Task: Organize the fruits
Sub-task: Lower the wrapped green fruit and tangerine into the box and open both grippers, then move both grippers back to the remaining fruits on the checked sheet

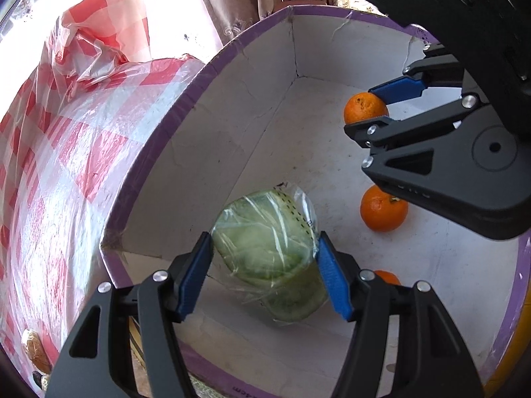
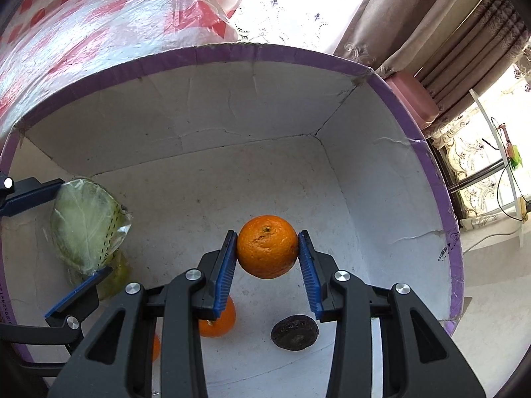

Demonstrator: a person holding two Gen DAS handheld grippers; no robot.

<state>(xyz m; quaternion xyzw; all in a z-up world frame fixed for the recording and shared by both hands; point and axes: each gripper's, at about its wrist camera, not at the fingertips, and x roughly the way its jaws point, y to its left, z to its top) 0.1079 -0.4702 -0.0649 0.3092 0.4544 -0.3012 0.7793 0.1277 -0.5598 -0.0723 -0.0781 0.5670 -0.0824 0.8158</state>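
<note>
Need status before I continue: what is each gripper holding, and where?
Right gripper clamps an orange across its sides. Left gripper straddles the wrapped cabbage; grip unclear.

The left gripper (image 1: 265,275) reaches downward, its blue-padded fingers (image 1: 195,275) spread wide and pressed against either side of a wrapped green vegetable (image 1: 265,248). The right gripper (image 2: 267,265) angles in beside it, its fingers (image 2: 224,268) clamped on an orange (image 2: 267,247) held off the floor of the box.

Bare box floor (image 2: 205,199) lies between wrapped cabbage (image 2: 86,225) and oranges (image 2: 217,321).
</note>
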